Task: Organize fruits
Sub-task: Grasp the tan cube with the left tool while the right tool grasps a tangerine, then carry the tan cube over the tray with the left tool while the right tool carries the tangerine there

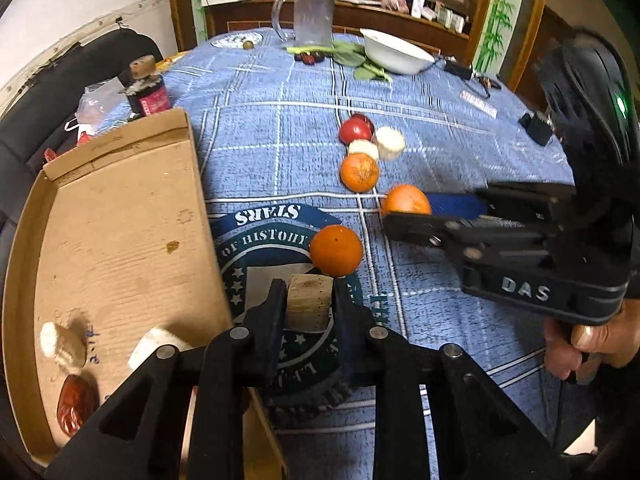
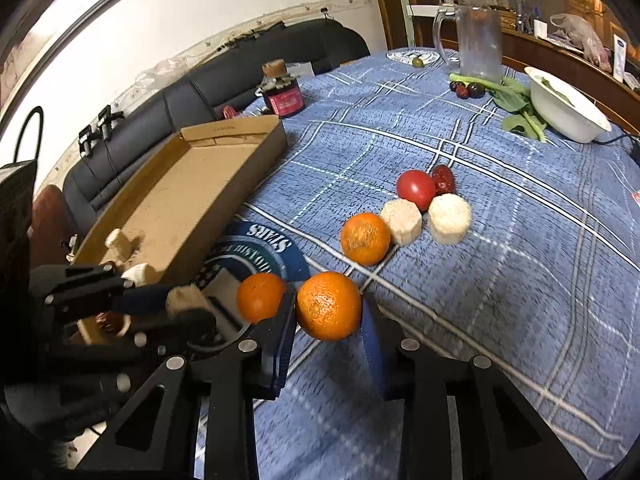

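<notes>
Fruit part-sorted. In box (image 1: pixel 120 216), at 8 o'clock of left view: two pale chunks (image 1: pixel 60 344) and one red date (image 1: pixel 76 404). Left on cloth (image 1: pixel 460 132): three oranges, tomato (image 2: pixel 416 189), second date (image 2: pixel 443 179), two pale chunks (image 2: pixel 449 218), clustered toward 1 o'clock of right view. Roughly a third done, by count. Left gripper (image 1: pixel 308 300) clamped on tan chunk (image 1: pixel 309 302), held above cloth just right of box wall; not yet over box. Nearest orange (image 1: pixel 337 250) sits just beyond that chunk, at 12 o'clock of left fingers; touching or not, cannot tell. Right gripper (image 2: pixel 329 320) with jaws apart, straddling second orange (image 2: pixel 329 305); left pad appears against peel, right pad apart from it, so not yet gripped. Third orange (image 2: pixel 365 237) farther out at 12 o'clock, beside chunks. Bowl (image 2: pixel 568 108), greens, jug at far edge, well apart from work.
</notes>
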Motion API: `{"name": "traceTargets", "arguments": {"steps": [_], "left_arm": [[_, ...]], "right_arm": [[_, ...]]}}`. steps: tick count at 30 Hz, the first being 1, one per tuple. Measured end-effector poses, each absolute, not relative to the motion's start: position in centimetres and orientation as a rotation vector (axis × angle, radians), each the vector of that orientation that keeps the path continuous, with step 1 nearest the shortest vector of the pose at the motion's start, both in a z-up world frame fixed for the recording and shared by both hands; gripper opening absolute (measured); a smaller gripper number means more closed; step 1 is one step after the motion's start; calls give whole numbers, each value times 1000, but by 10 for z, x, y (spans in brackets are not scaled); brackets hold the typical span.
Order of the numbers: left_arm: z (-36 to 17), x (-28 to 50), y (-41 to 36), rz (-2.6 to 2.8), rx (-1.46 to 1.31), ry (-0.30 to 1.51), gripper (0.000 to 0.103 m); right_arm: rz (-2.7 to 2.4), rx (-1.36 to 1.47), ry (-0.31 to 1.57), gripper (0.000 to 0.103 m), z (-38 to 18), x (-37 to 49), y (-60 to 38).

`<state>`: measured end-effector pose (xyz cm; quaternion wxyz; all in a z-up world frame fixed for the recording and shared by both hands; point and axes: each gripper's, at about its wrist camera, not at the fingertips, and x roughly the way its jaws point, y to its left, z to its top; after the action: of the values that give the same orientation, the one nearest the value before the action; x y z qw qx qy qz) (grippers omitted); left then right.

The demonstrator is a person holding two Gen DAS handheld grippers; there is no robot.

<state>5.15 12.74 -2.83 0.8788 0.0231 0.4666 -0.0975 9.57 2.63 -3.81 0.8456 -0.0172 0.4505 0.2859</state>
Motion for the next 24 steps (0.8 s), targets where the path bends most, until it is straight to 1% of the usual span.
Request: {"name": "traceTargets", "arguments": {"steps": [9, 24], "left_arm": [[-6, 33, 130, -171, 19, 917, 20], [0, 11, 163, -64, -19, 882, 20]], "right_arm": [[615, -14, 907, 32, -13, 66, 12], [670, -64, 869, 32, 6, 42, 43]]}}
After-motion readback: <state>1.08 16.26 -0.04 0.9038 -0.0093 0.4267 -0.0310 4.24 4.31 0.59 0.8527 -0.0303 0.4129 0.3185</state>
